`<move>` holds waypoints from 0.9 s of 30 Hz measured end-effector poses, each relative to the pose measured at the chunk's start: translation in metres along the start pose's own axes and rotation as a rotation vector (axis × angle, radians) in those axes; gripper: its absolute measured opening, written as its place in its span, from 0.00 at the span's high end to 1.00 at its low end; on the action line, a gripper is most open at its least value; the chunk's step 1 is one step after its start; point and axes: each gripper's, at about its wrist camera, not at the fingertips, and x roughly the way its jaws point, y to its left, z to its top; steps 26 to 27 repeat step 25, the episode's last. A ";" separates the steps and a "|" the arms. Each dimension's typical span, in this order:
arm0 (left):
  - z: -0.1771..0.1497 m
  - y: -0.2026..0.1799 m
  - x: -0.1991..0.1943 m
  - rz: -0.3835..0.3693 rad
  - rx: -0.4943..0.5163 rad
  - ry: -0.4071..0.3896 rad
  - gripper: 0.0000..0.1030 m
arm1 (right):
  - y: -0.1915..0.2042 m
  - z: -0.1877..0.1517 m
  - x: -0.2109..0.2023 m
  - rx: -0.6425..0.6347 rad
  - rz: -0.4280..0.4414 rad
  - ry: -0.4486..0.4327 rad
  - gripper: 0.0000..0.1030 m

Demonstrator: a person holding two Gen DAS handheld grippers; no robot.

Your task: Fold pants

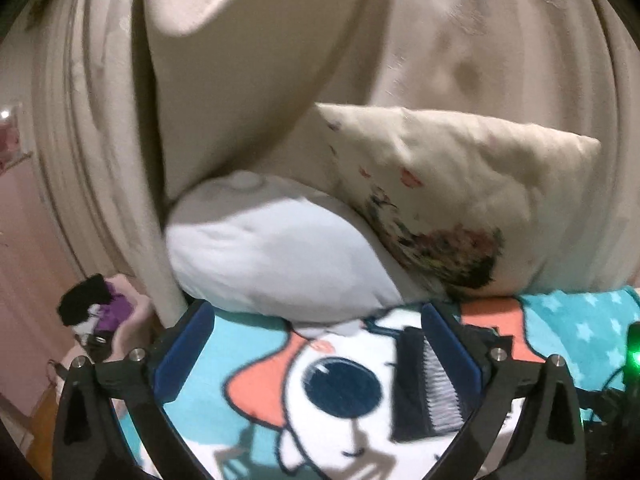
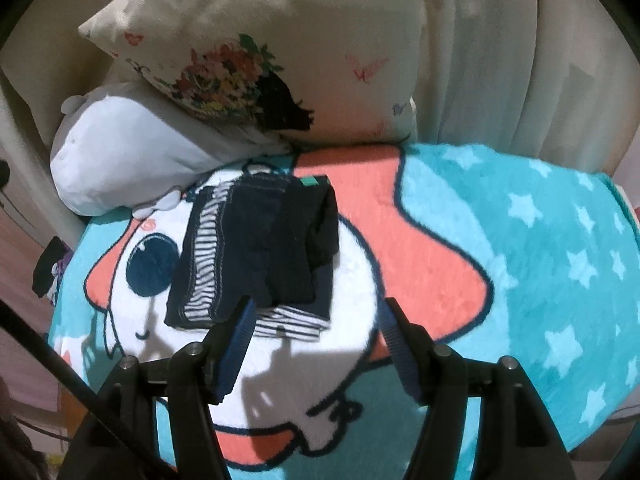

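The dark navy pants [image 2: 260, 252] with a striped lining lie folded in a compact bundle on the cartoon blanket [image 2: 500, 240]. In the right wrist view my right gripper [image 2: 318, 316] is open and empty, just in front of the bundle's near edge, its left finger [image 2: 240, 332] overlapping it. In the left wrist view my left gripper [image 1: 316, 320] is open and empty above the blanket [image 1: 260, 380]; the folded pants [image 1: 424, 384] show as a dark striped edge beside its right finger [image 1: 452, 348].
A white plush pillow [image 2: 120, 156] and a floral pillow [image 2: 256, 52] lie at the head of the bed behind the pants. Cream curtains [image 1: 480, 40] hang behind. Dark and purple items [image 1: 96, 308] sit off the bed's left edge.
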 end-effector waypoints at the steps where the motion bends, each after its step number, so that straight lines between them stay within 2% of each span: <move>1: 0.004 0.001 0.002 0.012 0.006 -0.004 0.00 | 0.002 0.002 -0.001 -0.007 0.000 -0.004 0.33; 4: 0.004 -0.001 0.010 -0.009 0.016 0.032 0.00 | 0.008 0.007 -0.003 -0.028 0.005 -0.006 0.31; 7: -0.009 -0.009 0.024 -0.021 0.055 0.131 0.00 | 0.012 0.009 -0.001 -0.037 0.012 0.001 0.30; 10: -0.031 -0.022 0.041 -0.089 0.110 0.261 0.00 | 0.014 0.005 0.005 -0.043 0.007 0.026 0.30; 15: -0.067 -0.040 0.065 -0.156 0.191 0.406 0.00 | 0.007 -0.004 0.022 -0.016 -0.023 0.093 0.30; 20: -0.087 -0.042 0.075 -0.218 0.192 0.487 0.00 | 0.007 -0.011 0.037 -0.025 -0.036 0.144 0.30; 27: -0.090 -0.038 0.082 -0.238 0.177 0.519 0.00 | 0.012 -0.014 0.047 -0.038 -0.034 0.175 0.29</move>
